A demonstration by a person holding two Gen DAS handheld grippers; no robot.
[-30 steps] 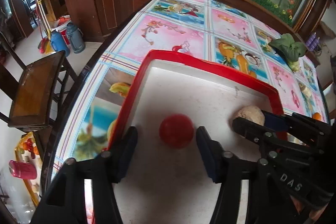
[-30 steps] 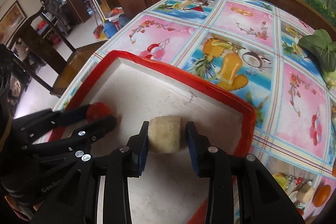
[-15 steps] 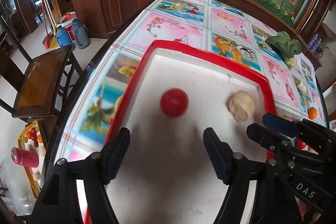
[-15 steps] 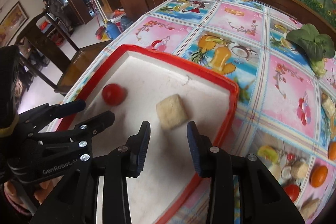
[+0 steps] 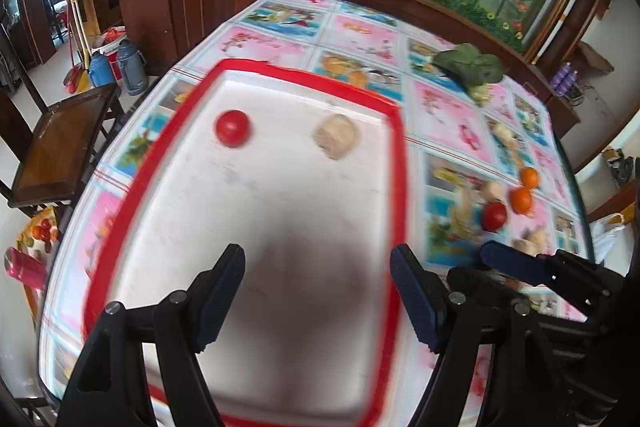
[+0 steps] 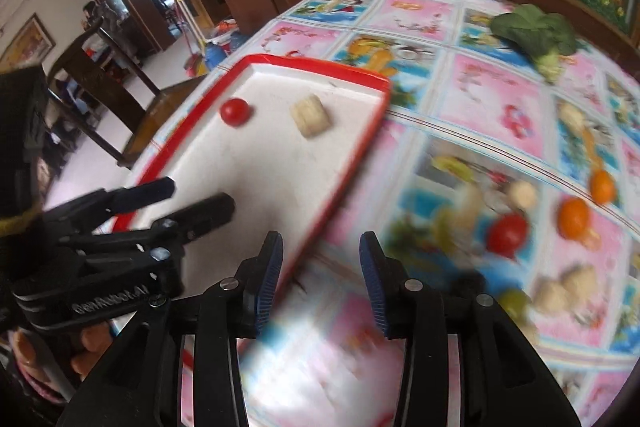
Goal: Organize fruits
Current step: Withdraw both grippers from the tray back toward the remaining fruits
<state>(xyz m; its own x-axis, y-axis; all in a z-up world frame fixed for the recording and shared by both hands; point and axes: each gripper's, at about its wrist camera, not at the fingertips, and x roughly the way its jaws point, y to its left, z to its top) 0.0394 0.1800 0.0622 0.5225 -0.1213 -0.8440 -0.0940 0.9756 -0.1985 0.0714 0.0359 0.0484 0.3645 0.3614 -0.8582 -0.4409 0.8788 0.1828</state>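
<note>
A red-rimmed white tray [image 5: 396, 131] [image 6: 320, 65] holds a red tomato [image 5: 232, 127] [image 6: 235, 111] and a beige fruit piece [image 5: 335, 135] [image 6: 311, 116] at its far end. My left gripper [image 5: 318, 281] [image 6: 200, 199] is open and empty above the tray's near half. My right gripper [image 6: 320, 267] [image 5: 476, 267] is open and empty over the tray's right rim. On the cloth to the right lie another tomato [image 6: 507, 234] [image 5: 494, 215], two oranges [image 6: 573, 218] [image 5: 522, 199] and beige pieces [image 6: 568, 289].
A leafy green vegetable [image 5: 470, 69] [image 6: 534, 31] lies at the table's far right. A wooden chair [image 5: 60, 143] stands beside the table's left edge. A wooden cabinet [image 5: 160, 11] stands behind the table.
Both grippers let go of their fruit and drew back and up from the tray. The tomato and beige piece stay in the tray. The right gripper swung right.
</note>
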